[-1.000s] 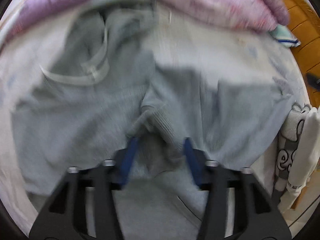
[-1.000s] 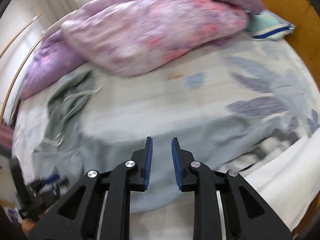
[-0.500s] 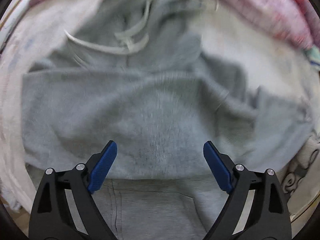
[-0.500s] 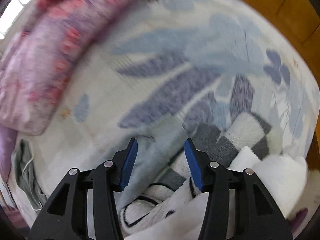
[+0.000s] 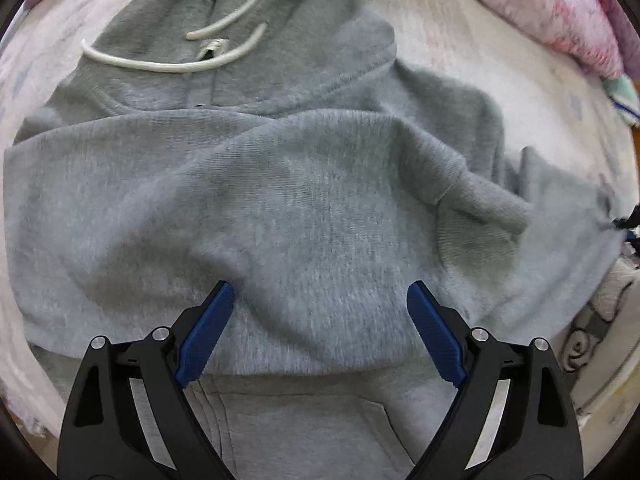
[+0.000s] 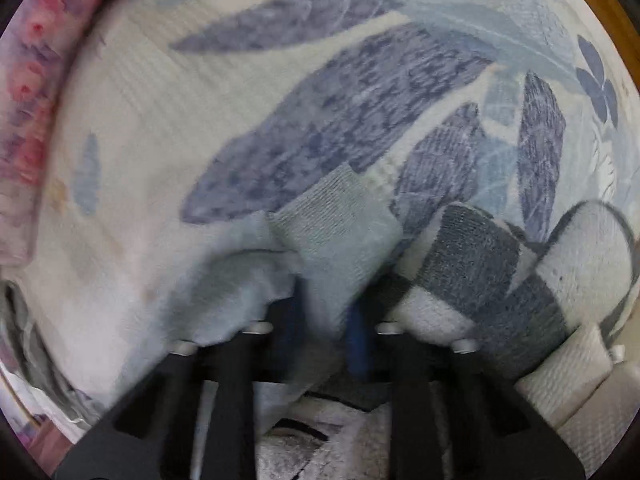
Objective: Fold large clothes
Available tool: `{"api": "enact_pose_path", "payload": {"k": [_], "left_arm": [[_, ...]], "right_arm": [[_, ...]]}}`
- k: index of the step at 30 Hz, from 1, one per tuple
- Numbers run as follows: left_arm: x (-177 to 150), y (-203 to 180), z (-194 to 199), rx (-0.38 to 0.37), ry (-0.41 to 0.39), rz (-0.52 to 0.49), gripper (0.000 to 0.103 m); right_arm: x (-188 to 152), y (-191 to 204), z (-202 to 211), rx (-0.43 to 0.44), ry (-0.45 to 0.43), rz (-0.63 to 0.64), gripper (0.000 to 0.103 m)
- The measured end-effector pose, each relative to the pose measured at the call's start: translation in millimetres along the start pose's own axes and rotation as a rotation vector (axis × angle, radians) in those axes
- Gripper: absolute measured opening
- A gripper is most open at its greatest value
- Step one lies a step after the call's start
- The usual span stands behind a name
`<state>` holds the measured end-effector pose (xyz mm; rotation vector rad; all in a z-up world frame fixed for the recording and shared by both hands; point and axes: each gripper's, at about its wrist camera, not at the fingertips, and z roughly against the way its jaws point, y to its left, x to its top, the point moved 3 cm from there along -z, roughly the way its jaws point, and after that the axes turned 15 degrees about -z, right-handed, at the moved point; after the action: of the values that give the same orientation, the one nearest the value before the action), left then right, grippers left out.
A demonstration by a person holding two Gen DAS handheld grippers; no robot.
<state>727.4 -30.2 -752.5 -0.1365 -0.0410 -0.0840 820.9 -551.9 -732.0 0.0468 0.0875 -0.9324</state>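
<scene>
A grey hoodie (image 5: 280, 200) lies spread on the bed, hood and white drawstrings (image 5: 192, 64) at the far end, one sleeve folded across its chest. My left gripper (image 5: 320, 332) is open and empty, just above the folded sleeve. The other sleeve stretches to the right edge of the left wrist view. In the right wrist view my right gripper (image 6: 326, 320) is shut on that sleeve's ribbed cuff (image 6: 340, 220), which sticks out past the blue pads.
A pink and purple quilt (image 5: 560, 20) is bunched at the bed's far side. A grey-and-white checkered garment (image 6: 500, 272) lies right beside the cuff. The bedsheet (image 6: 320, 100) has a blue leaf print. A wooden bed frame (image 6: 624, 28) edges the right.
My left gripper let go of the sleeve, opened wide and stayed above the hoodie. My right gripper swung over to the other cuff and shut on it.
</scene>
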Motion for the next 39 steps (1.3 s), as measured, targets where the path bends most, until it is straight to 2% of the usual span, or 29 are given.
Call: {"api": "enact_pose_path", "payload": {"k": [2,5,8,11,13,14,16,17,19,20,21,23,24,26,28,30,32,34,35,36,38,39], "left_arm": [[-7,10,14,-0.037,-0.037,0.023,0.089],[-15,30,39,-0.05,-0.085,0.057,0.089],[-28,63,67,-0.05,-0.135,0.103,0.089],[-43,105,92,-0.029,-0.169,0.146,0.089],[-52,130,105,-0.017,-0.184,0.172,0.089],[-58,144,113,-0.009,-0.192,0.187,0.089],[-74,175,126,-0.004,-0.199,0.221,0.089],[-84,186,135,-0.001,-0.202,0.232,0.089],[-99,207,145,0.007,-0.213,0.247,0.089],[-106,219,150,0.012,-0.221,0.254,0.089],[-113,229,154,0.016,-0.226,0.26,0.089],[-129,251,161,0.026,-0.233,0.273,0.089],[-135,259,163,0.031,-0.233,0.279,0.089],[-150,278,165,0.041,-0.233,0.296,0.089],[-161,292,164,0.048,-0.228,0.318,0.089],[-174,306,162,0.043,-0.218,0.35,0.089],[-180,309,157,0.021,-0.213,0.365,0.089],[-182,305,150,0.01,-0.204,0.36,0.089],[-181,302,147,-0.001,-0.206,0.357,0.089],[-180,298,142,-0.012,-0.207,0.358,0.089],[-175,291,133,-0.037,-0.202,0.36,0.089],[-171,286,128,-0.048,-0.198,0.359,0.089]], "right_arm": [[-8,3,19,0.072,-0.088,0.035,0.011],[-32,12,61,0.134,-0.248,0.115,0.011],[-94,34,120,0.243,-0.416,0.239,0.011],[-151,76,161,0.32,-0.513,0.387,0.011],[-219,105,185,0.392,-0.561,0.509,0.011],[-242,117,190,0.413,-0.569,0.548,0.011],[-319,151,197,0.491,-0.556,0.654,0.009],[-345,161,198,0.512,-0.555,0.692,0.009],[-423,197,192,0.551,-0.54,0.795,0.009],[-446,208,188,0.568,-0.524,0.82,0.009],[-487,229,176,0.583,-0.476,0.87,0.009],[-534,252,158,0.607,-0.416,0.916,0.009],[-569,268,141,0.605,-0.361,0.965,0.009],[-610,284,122,0.61,-0.328,1.019,0.007],[-653,300,99,0.576,-0.275,1.089,0.005],[-665,306,81,0.533,-0.275,1.079,0.006],[-643,301,65,0.477,-0.289,0.999,0.007],[-598,288,54,0.367,-0.379,0.932,0.022],[-580,280,51,0.331,-0.412,0.918,0.037],[-553,270,49,0.274,-0.47,0.9,0.047],[-506,253,39,0.16,-0.527,0.877,0.049],[-491,246,31,0.134,-0.515,0.867,0.049]]}}
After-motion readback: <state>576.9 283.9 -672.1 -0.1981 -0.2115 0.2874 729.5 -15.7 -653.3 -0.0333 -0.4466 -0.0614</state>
